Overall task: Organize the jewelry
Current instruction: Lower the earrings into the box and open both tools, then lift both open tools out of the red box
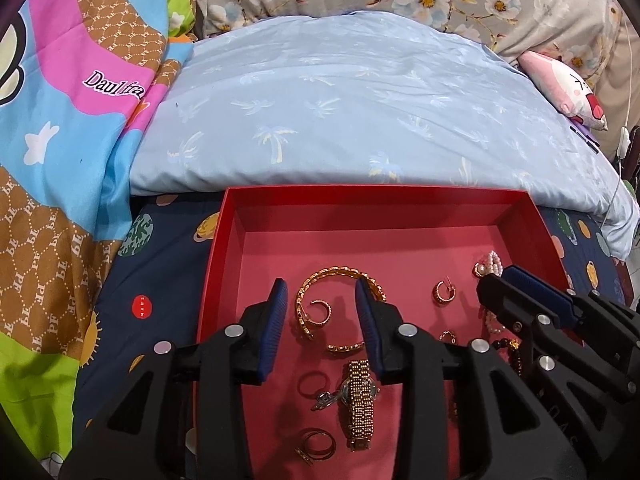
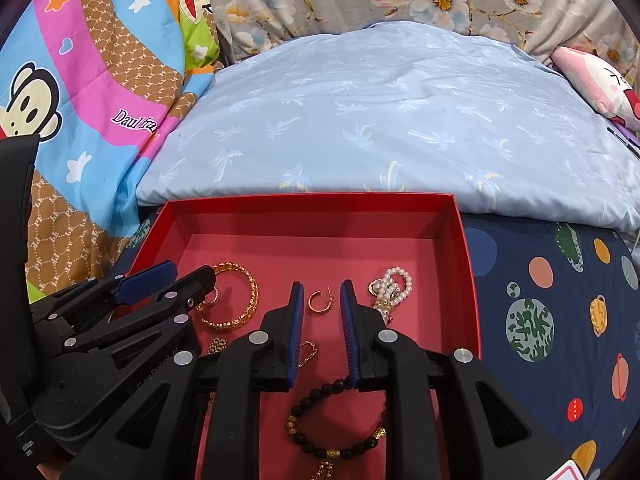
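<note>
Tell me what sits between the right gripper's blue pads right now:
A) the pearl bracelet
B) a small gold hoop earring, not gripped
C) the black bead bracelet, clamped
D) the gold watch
B: in the right wrist view the small gold hoop earring lies on the red box floor between the right gripper pads, with clear gaps either side.

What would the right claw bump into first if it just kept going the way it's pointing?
Most likely the small gold hoop earring, which lies on the red box's floor right between the right claw's open tips. Depth is hard to judge, so it might touch the floor just beside it.
</note>
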The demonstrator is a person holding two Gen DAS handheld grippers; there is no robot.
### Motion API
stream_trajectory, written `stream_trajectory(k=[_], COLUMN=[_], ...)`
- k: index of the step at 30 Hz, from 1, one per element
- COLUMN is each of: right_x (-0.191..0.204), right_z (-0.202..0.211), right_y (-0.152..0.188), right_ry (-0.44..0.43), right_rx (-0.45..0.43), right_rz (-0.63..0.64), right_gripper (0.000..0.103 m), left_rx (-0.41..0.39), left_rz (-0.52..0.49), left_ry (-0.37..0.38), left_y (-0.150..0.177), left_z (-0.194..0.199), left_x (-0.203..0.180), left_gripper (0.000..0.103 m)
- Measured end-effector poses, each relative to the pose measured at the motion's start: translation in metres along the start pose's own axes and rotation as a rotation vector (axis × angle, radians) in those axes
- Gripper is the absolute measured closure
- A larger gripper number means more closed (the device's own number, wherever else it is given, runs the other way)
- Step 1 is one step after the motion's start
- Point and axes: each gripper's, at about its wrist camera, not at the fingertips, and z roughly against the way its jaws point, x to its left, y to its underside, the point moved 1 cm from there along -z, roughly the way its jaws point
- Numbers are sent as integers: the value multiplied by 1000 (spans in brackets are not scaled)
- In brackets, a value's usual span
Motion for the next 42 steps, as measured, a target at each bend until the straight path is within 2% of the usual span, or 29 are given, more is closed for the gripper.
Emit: stream_trajectory(k=[17, 21, 23, 25, 27, 28, 33, 36, 42], right_x=[-1, -2, -3, -2, 1, 4, 10, 11, 12], right_z=[1, 4, 11, 24, 41, 53, 104, 130, 168], right_y=[0, 0, 1, 7, 16, 23, 60, 84, 126], right_ry=[2, 13, 31, 26, 17, 32, 45, 58, 85], right_rx=[-3, -12, -30, -35, -49, -64, -110, -127, -128], right_rz=[-2, -2, -1, -16, -9, 6, 10, -4, -21], right_gripper=[81, 73, 72, 71, 71, 70, 63, 54, 51], left_rx=[7, 17, 1, -55, -89, -99, -150, -168, -157], left_rz=[-7, -7, -7, -15, 9, 29, 52, 37, 17], left_ry=[-7, -14, -22, -78, -76, -71, -58, -55, -49], left_y=[1, 1, 1, 6, 13, 16, 42, 64, 109], left_z=[-1, -4, 0, 14, 33, 42, 94, 121, 152], left_x=[-2, -2, -2, -1, 3, 5, 6, -2, -17], left_gripper=[69, 69, 67, 61, 45, 43, 43, 40, 39])
